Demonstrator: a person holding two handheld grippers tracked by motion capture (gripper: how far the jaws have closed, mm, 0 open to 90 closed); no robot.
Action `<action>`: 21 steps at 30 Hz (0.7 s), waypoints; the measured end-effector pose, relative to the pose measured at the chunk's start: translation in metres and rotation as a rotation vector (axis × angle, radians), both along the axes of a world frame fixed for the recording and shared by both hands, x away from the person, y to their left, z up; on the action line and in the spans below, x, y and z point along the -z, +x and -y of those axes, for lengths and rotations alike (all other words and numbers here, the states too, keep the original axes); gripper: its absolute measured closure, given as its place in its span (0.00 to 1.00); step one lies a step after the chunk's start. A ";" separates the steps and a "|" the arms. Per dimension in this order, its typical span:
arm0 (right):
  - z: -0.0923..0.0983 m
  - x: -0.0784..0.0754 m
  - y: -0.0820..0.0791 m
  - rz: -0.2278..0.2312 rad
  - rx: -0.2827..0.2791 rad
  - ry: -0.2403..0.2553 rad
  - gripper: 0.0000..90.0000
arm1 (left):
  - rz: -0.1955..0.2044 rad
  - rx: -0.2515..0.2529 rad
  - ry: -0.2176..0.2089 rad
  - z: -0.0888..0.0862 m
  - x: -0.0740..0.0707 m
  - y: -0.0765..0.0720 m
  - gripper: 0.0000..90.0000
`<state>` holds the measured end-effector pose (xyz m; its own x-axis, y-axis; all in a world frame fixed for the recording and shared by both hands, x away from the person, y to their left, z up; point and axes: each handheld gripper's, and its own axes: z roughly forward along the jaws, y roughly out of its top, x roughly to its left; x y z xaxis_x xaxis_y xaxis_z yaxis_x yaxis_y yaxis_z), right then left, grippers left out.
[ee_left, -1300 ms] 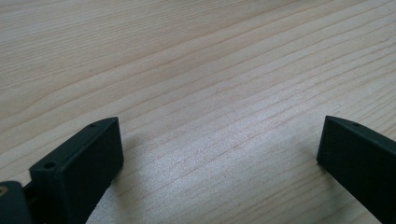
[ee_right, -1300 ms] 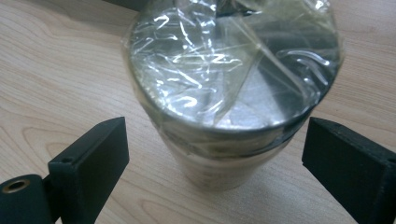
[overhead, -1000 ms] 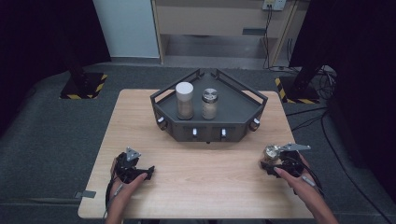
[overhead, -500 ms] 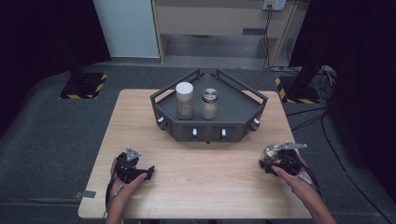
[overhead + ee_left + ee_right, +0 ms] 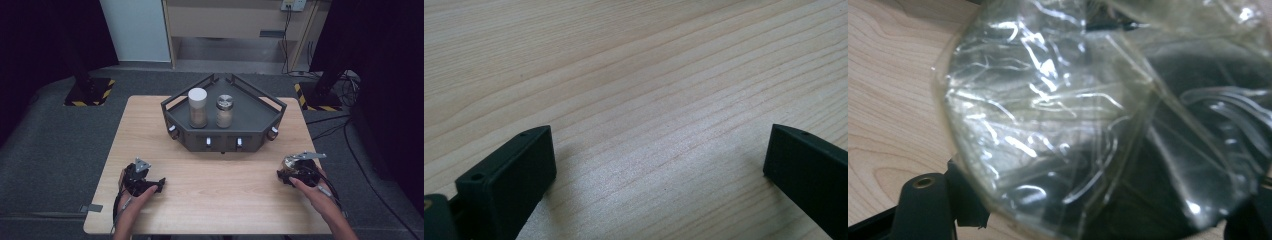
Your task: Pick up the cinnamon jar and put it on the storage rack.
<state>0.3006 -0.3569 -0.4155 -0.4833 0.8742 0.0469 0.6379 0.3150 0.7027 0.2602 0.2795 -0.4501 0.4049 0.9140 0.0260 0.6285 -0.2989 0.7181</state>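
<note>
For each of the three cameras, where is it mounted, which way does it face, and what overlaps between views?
High view: above the person's side, looking forward and down on the wooden table and dark tray; forearms, left gripper, right gripper.
Left gripper view: rides the left gripper, faces bare tabletop; its own black jaws apart.
Right gripper view: faces crinkled clear plastic close up; a jaw at lower left.
Shared: all see the table's wood grain.

The left tongs point(image 5: 659, 165) are wide open, with one black jaw on each side. Nothing sits between them. Light wooden counter point(image 5: 639, 75) lies right under the tongs and stretches out ahead.
</note>
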 end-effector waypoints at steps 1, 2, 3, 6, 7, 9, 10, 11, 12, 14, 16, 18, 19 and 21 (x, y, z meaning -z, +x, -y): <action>0.000 0.000 0.000 -0.001 0.001 0.000 0.29 | 0.000 0.000 0.000 0.000 0.000 0.000 0.00; -0.001 0.001 0.000 -0.002 0.002 0.000 0.30 | 0.000 0.000 0.000 0.000 0.000 0.000 0.00; -0.001 0.001 0.001 0.000 -0.001 -0.004 0.30 | 0.000 0.000 0.000 0.000 0.000 0.000 0.00; -0.001 0.002 0.000 0.004 0.007 -0.006 0.34 | 0.000 0.000 0.000 0.000 0.000 0.000 0.00; -0.001 0.002 -0.001 0.005 0.006 -0.006 0.34 | 0.000 0.000 0.000 0.000 0.000 0.000 0.00; -0.002 0.003 -0.002 0.010 0.008 -0.011 0.34 | 0.000 0.000 0.000 0.000 0.000 0.000 0.00; -0.003 0.002 -0.002 0.010 0.007 -0.018 0.34 | 0.000 0.000 0.000 0.000 0.000 0.000 0.00; -0.004 0.001 -0.002 0.013 0.005 -0.025 0.35 | 0.000 0.000 0.000 0.000 0.000 0.000 0.00; -0.005 0.001 -0.003 0.015 0.008 -0.028 0.35 | 0.000 0.000 0.000 0.000 0.000 0.000 0.00; -0.005 0.001 -0.003 0.017 0.008 -0.027 0.35 | 0.000 0.000 0.000 0.000 0.000 0.000 0.00; -0.004 0.002 -0.004 0.020 0.011 -0.023 0.35 | 0.000 0.000 0.000 0.000 0.000 0.000 0.00; -0.003 0.003 -0.004 0.021 0.017 -0.015 0.35 | 0.000 0.000 0.000 0.000 0.000 0.000 0.00; -0.003 0.003 -0.005 0.024 0.016 -0.015 0.35 | 0.000 0.000 0.000 0.000 0.000 0.000 0.00; -0.004 0.004 -0.007 0.031 0.016 -0.019 0.35 | 0.000 0.000 0.000 0.000 0.000 0.000 0.00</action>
